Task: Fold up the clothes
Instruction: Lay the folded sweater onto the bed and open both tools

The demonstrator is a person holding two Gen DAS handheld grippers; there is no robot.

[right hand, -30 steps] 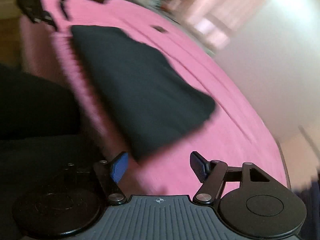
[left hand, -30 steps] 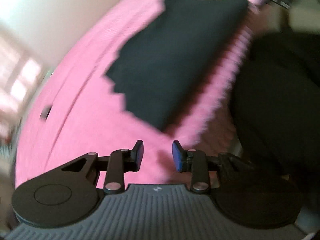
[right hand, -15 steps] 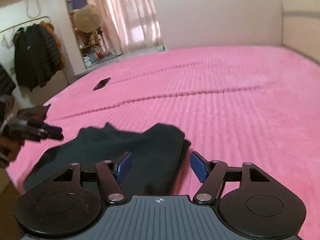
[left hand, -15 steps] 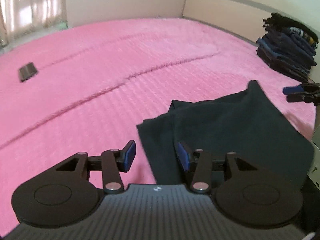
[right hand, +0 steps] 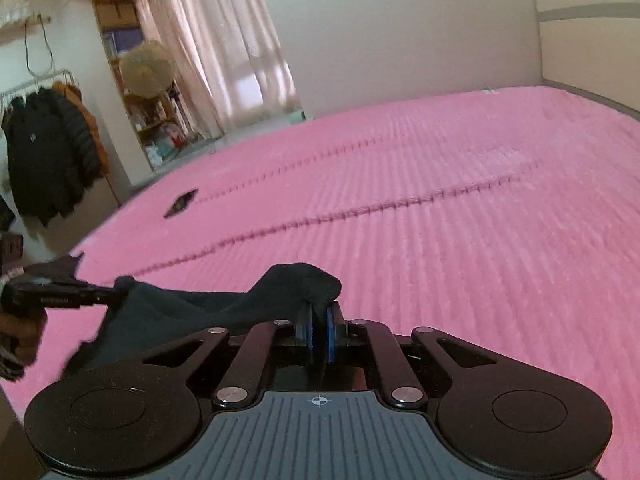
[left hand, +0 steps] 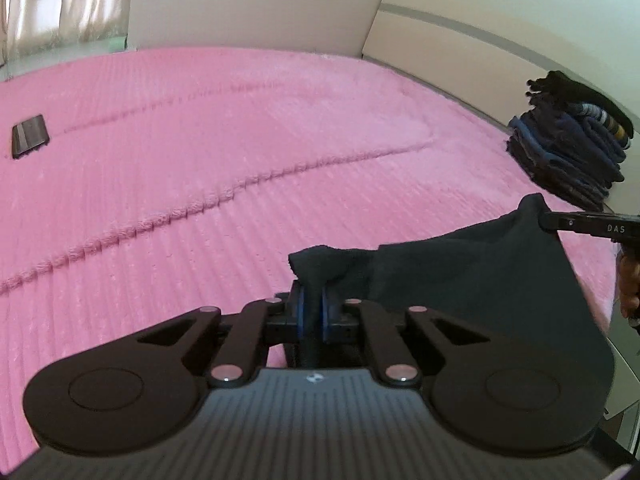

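A dark garment [left hand: 472, 276] lies at the near edge of the pink bed. My left gripper [left hand: 313, 304] is shut on its left corner, and a bunch of fabric pokes up above the blue pads. In the right wrist view my right gripper [right hand: 319, 330] is shut on the other corner of the dark garment [right hand: 168, 312]. Each gripper shows from the side in the other's view, pinching a lifted corner: the right gripper [left hand: 552, 222] and the left gripper [right hand: 108, 290]. The cloth sags between the two grips.
The pink ribbed bedspread [left hand: 240, 152] stretches ahead. A stack of folded dark clothes [left hand: 568, 148] stands at the far right by the headboard. A dark phone-like object [left hand: 30, 140] lies at the far left. Coats on a rack [right hand: 48, 152] and a fan [right hand: 146, 68] stand beyond the bed.
Both grippers were open near the garment's corners half a second ago; now both have shut on the corners and raised them slightly. A second ago the views were swinging and blurred.
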